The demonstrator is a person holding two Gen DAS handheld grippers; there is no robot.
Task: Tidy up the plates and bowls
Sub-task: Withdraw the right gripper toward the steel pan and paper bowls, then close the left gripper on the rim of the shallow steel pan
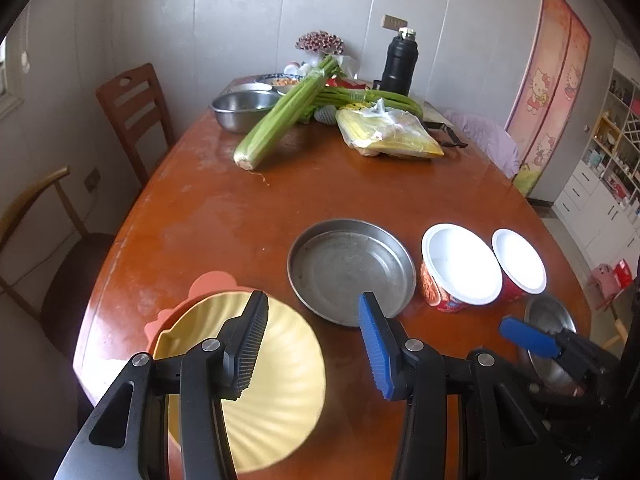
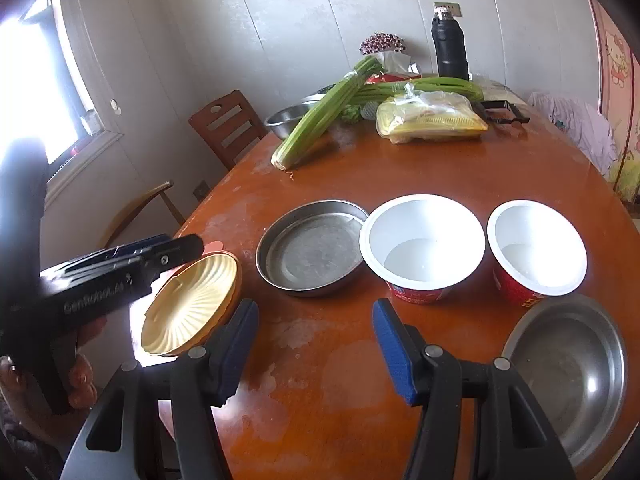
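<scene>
Left wrist: left gripper (image 1: pixel 316 344) open over brown table (image 1: pixel 224 216); yellow plate (image 1: pixel 280 380) under left finger, metal pan (image 1: pixel 350 270) ahead. Right wrist: right gripper (image 2: pixel 316 350) open, empty; steel plate (image 2: pixel 576 372) right of fingers, window (image 2: pixel 36 92) seen only here.

On the wooden table (image 2: pixel 360 360): two white-lined red paper bowls, one larger (image 2: pixel 422 246) and one smaller (image 2: pixel 536 248). Two flat steel plates, one in the middle (image 2: pixel 312 248), one at the near right edge (image 2: pixel 568 376). One yellow ribbed plate (image 2: pixel 192 304) resting on one pink plate (image 1: pixel 210 282). At the far end, one steel bowl (image 1: pixel 242 110), two celery bunches (image 1: pixel 284 114), one black flask (image 1: pixel 400 62). Two wooden chairs (image 1: pixel 134 116) stand beside the table.
</scene>
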